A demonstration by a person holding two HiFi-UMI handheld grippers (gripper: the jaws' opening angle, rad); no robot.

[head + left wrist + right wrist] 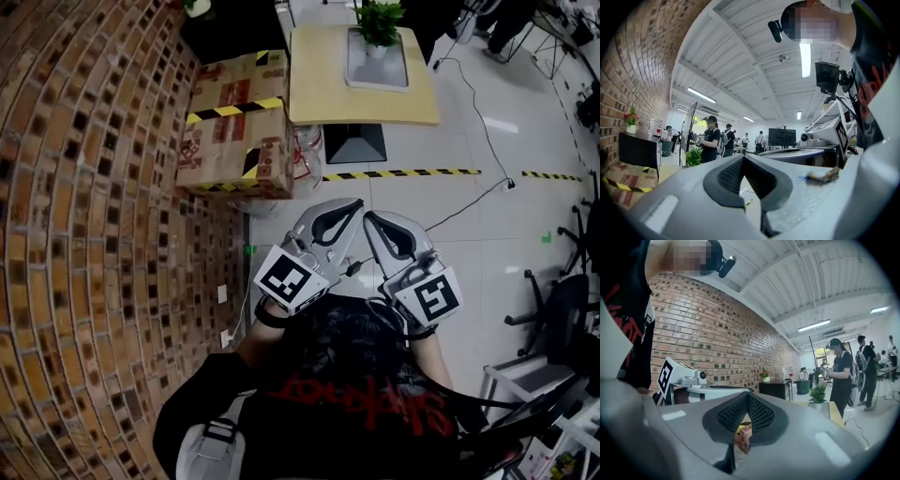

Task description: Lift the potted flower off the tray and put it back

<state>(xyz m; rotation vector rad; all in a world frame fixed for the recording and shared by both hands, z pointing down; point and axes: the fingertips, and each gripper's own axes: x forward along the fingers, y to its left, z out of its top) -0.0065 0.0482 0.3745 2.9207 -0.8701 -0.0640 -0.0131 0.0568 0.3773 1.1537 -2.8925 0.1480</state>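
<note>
Potted flower (379, 22): sitting upright on the tray (399, 73), leafy green in a small white pot, nobody's touching it
Tray: grey, lying flat toward the far end of the pale table (361, 105)
Left gripper (358, 203): jaws pressed together at the tips with nothing in them, held level out in front of the person's chest, well apart from the table
Right gripper (367, 217): same deal, tips squeezed closed and empty, pointing level toward the table
The two together: tips almost meet, so they make a V aimed at the table
Cardboard box (234, 122): yellow-and-black tape on it, just left of the table, up against the brick wall (94, 187)
Floor tape (403, 173): yellow-black stripe running across the floor between the grippers and the table
Background: a few people (841, 376) standing around beyond the table in the gripper views
</note>
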